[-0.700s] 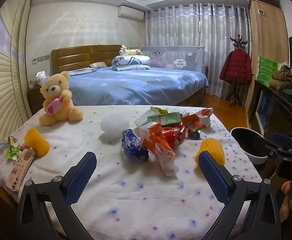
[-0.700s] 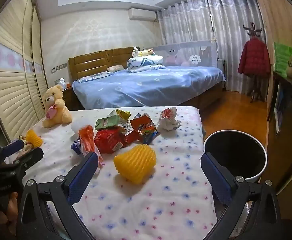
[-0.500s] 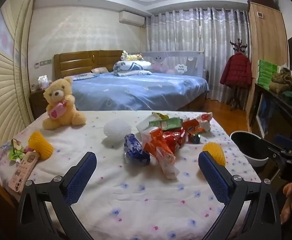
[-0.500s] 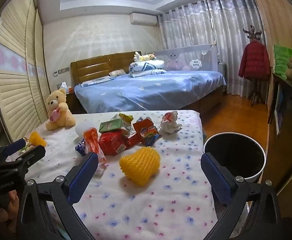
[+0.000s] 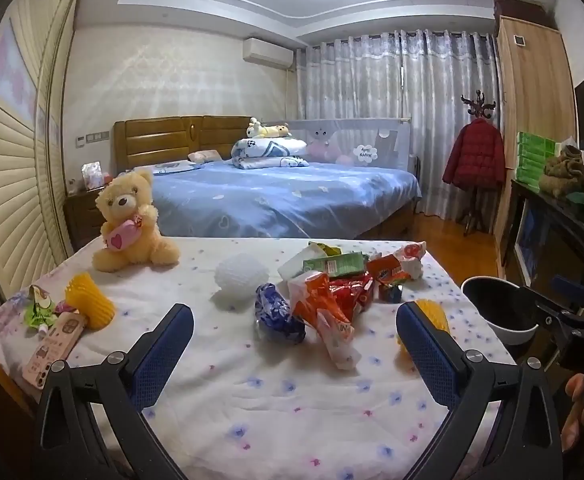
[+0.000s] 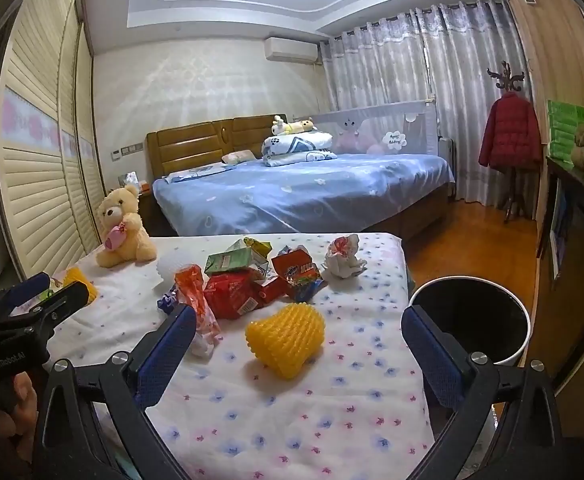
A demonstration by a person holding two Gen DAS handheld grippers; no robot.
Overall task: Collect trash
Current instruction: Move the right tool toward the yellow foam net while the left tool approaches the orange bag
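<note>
Both grippers hovered with jaws spread wide, gripping nothing. The wrapper pile (image 6: 248,280) lay on the flowered surface (image 6: 292,420), beyond the left gripper (image 5: 292,340). A yellow foam net (image 6: 286,338), nearer than the pile, sat between the right gripper (image 6: 298,340) jaws' line, untouched. The bin (image 6: 472,320) stood right of the pile.

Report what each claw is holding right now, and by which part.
Nothing is held. The left claw and the right claw both stand wide open above the flowered cloth, with the wrappers and yellow foam net untouched.
</note>
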